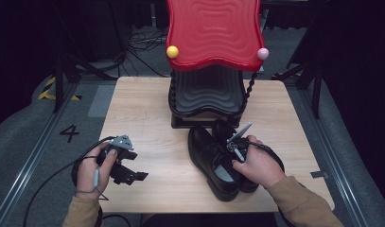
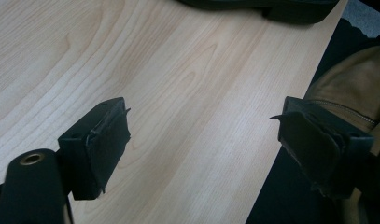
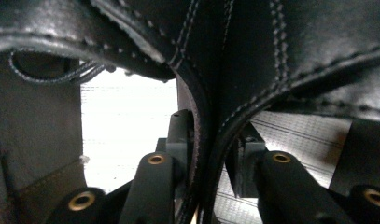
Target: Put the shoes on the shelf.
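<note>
From the high view I see my left gripper point(image 1: 133, 176) resting low over the near-left part of the wooden bench point(image 1: 147, 113), held in my left hand point(image 1: 91, 171). Its jaws stand wide apart with nothing between them; in the left gripper view only bare wood grain lies between the two black pads point(image 2: 106, 140), and the bench edge runs past the far jaw, with a tan sleeve point(image 2: 358, 88) beyond it.

My right gripper point(image 1: 235, 146) is down at the pair of black leather shoes point(image 1: 214, 158), which sit side by side at the near-centre of the bench, just in front of the black base of a stand point(image 1: 206, 94). My right hand point(image 1: 258, 165) covers part of the right-hand shoe. In the right gripper view the jaws are drawn close together, pinching stitched black leather edges point(image 3: 208, 140) between them; the edges of both shoes appear to be caught together, though I cannot be certain.

Behind the shoes the stand carries a wavy red top point(image 1: 214, 30), with a yellow ball point(image 1: 172, 51) at its left corner and a pink ball point(image 1: 262, 53) at its right.
</note>
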